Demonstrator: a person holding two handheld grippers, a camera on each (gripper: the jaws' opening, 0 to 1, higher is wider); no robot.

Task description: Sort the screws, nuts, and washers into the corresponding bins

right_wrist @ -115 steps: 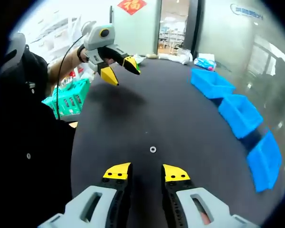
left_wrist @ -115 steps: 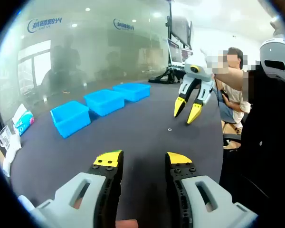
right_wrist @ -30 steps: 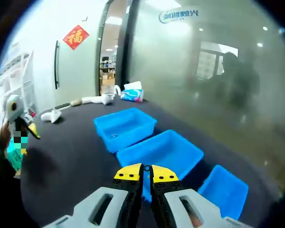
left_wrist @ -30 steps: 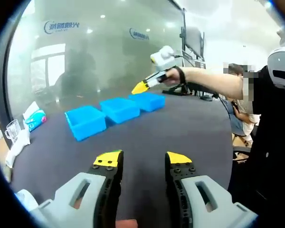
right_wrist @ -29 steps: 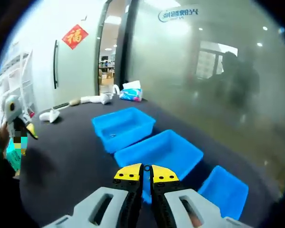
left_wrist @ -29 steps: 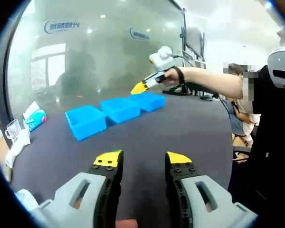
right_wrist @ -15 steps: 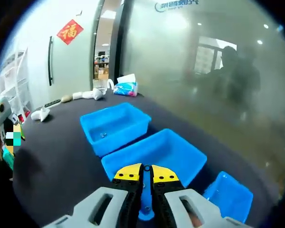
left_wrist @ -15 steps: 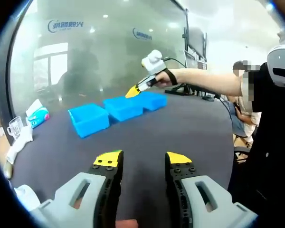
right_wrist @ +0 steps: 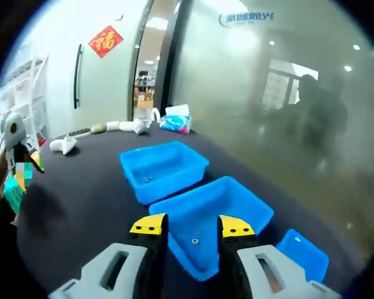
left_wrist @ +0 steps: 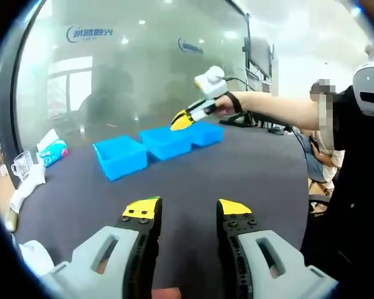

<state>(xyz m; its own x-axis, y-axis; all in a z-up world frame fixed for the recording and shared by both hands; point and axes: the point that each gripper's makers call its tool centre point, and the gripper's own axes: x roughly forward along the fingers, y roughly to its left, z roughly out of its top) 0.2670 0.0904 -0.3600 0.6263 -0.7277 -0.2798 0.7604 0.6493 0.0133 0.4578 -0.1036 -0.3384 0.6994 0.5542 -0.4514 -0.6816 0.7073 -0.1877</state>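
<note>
Three blue bins [right_wrist: 212, 215] stand in a row on the dark table [left_wrist: 237, 168]. The right gripper [right_wrist: 190, 227], jaws parted and empty, hovers above the middle bin holding small washers [right_wrist: 196, 237]. The left gripper [left_wrist: 181, 208] hangs open, empty.

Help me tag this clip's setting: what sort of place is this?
Probably an office meeting room: a frosted glass wall with a blue logo, computer monitors on stands, and a large dark table holding blue plastic bins.

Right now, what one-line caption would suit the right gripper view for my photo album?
Open right gripper poised over the middle blue bin, small metal parts lying inside it.
</note>
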